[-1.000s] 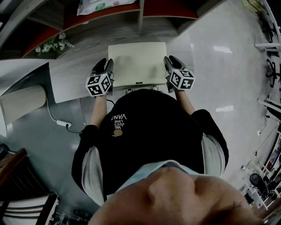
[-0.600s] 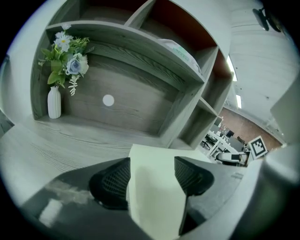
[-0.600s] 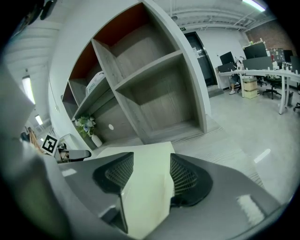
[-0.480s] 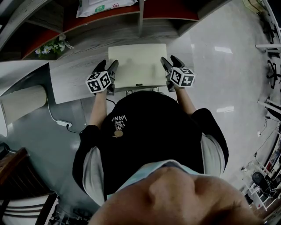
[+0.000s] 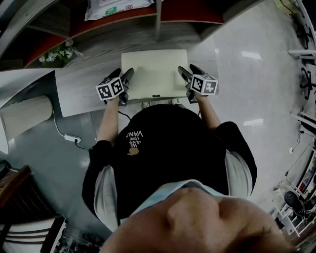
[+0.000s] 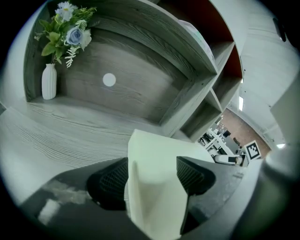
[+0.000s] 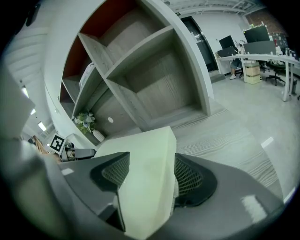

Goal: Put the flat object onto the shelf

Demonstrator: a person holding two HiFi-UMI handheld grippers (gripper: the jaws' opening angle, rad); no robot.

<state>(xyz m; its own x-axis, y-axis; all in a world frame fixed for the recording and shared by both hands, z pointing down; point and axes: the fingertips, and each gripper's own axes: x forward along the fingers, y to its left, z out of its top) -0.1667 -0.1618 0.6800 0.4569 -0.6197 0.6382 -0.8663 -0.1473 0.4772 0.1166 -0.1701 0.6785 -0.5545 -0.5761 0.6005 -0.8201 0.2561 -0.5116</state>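
Note:
The flat cream object [image 5: 154,74] lies on the grey wood shelf board [image 5: 84,89]. My left gripper [image 5: 123,75] straddles its left edge, and my right gripper [image 5: 187,69] straddles its right edge. Both pairs of jaws are opening, with the object's edge between them and the pads off it. In the left gripper view the cream edge [image 6: 154,197] runs between the black ribbed pads [image 6: 108,180] of the left gripper [image 6: 152,177]. The right gripper view shows the same object [image 7: 145,187] inside the right gripper [image 7: 145,174].
A white vase of flowers [image 5: 58,52] stands on the shelf to the left. A white packet [image 5: 113,7] lies on a higher shelf, beside an upright divider [image 5: 159,20]. A pale cushion [image 5: 24,113] and a power strip [image 5: 71,138] are at the left; office desks [image 7: 262,58] stand far right.
Both grippers' jaws have spread apart off the flat object's edges. The grippers shifted slightly forward. The object stays lying on the shelf board.

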